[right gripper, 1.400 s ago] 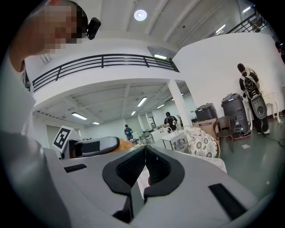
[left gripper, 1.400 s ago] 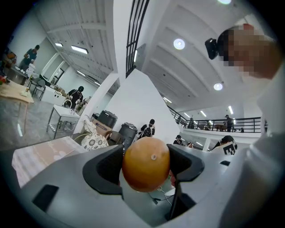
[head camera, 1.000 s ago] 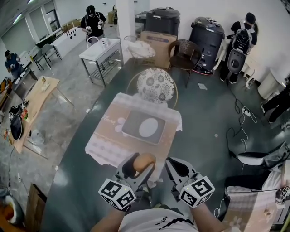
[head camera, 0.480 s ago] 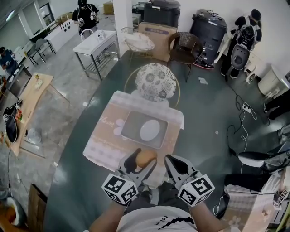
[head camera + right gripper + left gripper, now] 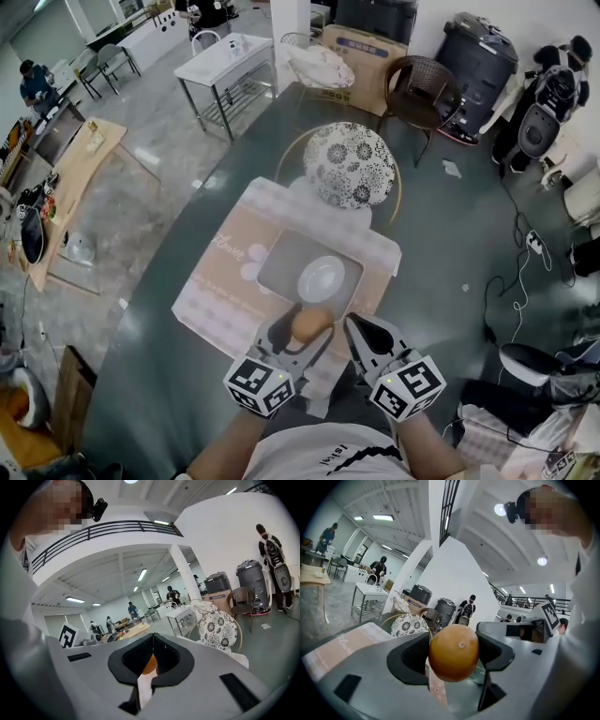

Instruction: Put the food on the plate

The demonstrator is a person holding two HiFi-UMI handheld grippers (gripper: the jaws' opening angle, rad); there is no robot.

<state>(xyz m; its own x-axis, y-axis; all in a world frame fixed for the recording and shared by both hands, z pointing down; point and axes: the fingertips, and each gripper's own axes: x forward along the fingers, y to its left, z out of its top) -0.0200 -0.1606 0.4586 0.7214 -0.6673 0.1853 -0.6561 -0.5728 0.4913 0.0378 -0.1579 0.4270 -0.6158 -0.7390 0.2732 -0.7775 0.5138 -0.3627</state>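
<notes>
The left gripper [image 5: 302, 330] is clamping an orange [image 5: 453, 652] just short of the white plate [image 5: 321, 279], apparently mid-carry and needing a forward reach then release, while the right gripper [image 5: 356, 328] is hanging empty, jaws together.

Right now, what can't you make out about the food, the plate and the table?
Plate: shows in neither gripper view; gripper bodies fill the lower frame.
Orange food: underside hidden in head view by the left gripper; only a sliver shows past the right gripper and its shut jaws.
Table, near edge: head view, partly covered by both grippers.
</notes>
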